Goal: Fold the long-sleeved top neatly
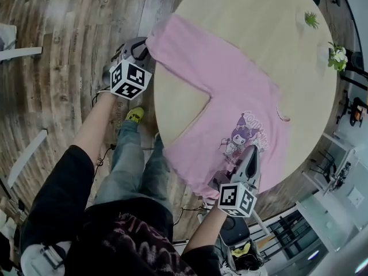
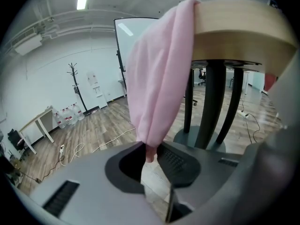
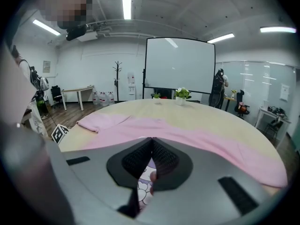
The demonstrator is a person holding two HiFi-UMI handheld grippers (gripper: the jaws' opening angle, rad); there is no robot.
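Note:
A pink long-sleeved top point(image 1: 230, 91) with a cartoon print lies spread on the round pale table point(image 1: 259, 16). One sleeve point(image 2: 159, 78) hangs over the table's left edge point(image 2: 243, 18). My left gripper point(image 1: 144, 49) is just below that edge, and its jaws point(image 2: 150, 156) are pinched on the sleeve's end. My right gripper point(image 1: 250, 151) rests on the top's near hem beside the print. In the right gripper view its jaws point(image 3: 151, 161) are shut with a bit of the printed cloth point(image 3: 197, 137) caught between them.
Two small potted plants point(image 1: 338, 55) point(image 1: 311, 19) stand at the table's far right. The table's dark pedestal point(image 2: 211, 107) is under the top. The person's legs point(image 1: 135, 165) are close to the table's near edge, over wood flooring point(image 1: 63, 50).

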